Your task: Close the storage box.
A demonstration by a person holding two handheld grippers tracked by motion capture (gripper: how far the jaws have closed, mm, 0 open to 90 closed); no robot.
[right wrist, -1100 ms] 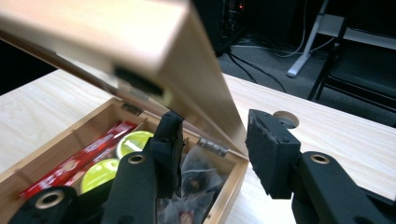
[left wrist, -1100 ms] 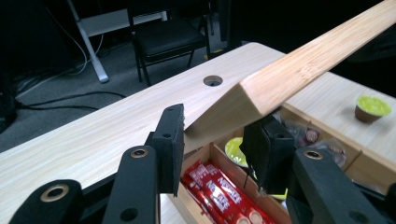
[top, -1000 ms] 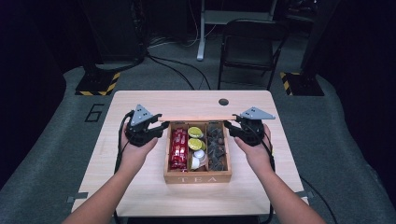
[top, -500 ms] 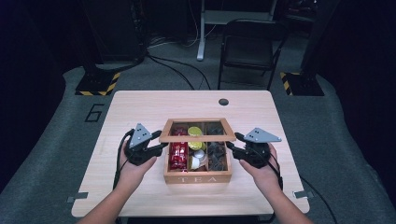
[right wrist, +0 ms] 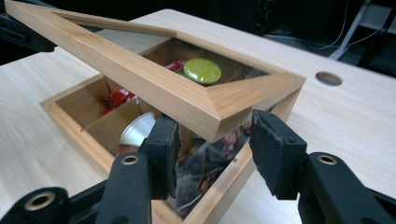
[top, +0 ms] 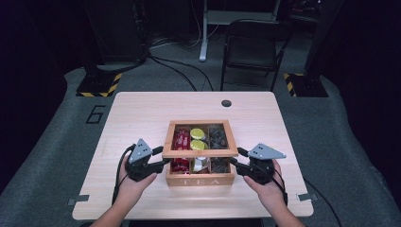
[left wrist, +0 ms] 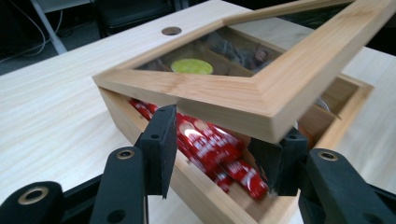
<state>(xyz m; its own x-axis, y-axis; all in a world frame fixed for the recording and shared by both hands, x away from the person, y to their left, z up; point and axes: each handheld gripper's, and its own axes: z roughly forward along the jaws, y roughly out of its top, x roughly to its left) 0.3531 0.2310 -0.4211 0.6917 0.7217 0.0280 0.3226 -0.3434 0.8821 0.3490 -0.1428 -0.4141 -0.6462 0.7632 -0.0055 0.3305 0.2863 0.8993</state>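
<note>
A wooden tea box (top: 201,181) marked TEA stands mid-table, its glass-paned lid (top: 200,153) tilted a little above the front rim. Inside lie red packets (left wrist: 210,149), yellow-green capsules (right wrist: 202,70), a silver capsule (right wrist: 135,130) and dark bags (top: 218,137). My left gripper (top: 163,163) is at the lid's front left corner and my right gripper (top: 236,164) at its front right corner. In the left gripper view the lid corner (left wrist: 261,100) hangs just over the jaws, whose pads stand apart from it. Both grippers' jaws have just been opening, with the lid corner (right wrist: 210,109) above the gap.
A round cable hole (top: 226,102) sits near the table's far edge (top: 189,93). A black chair (top: 250,47) and a stand's leg (top: 203,52) are on the floor beyond. Bare tabletop lies left and right of the box.
The lid has swung down from upright to nearly level over the box. Both hands have come toward me and lower with its front edge.
</note>
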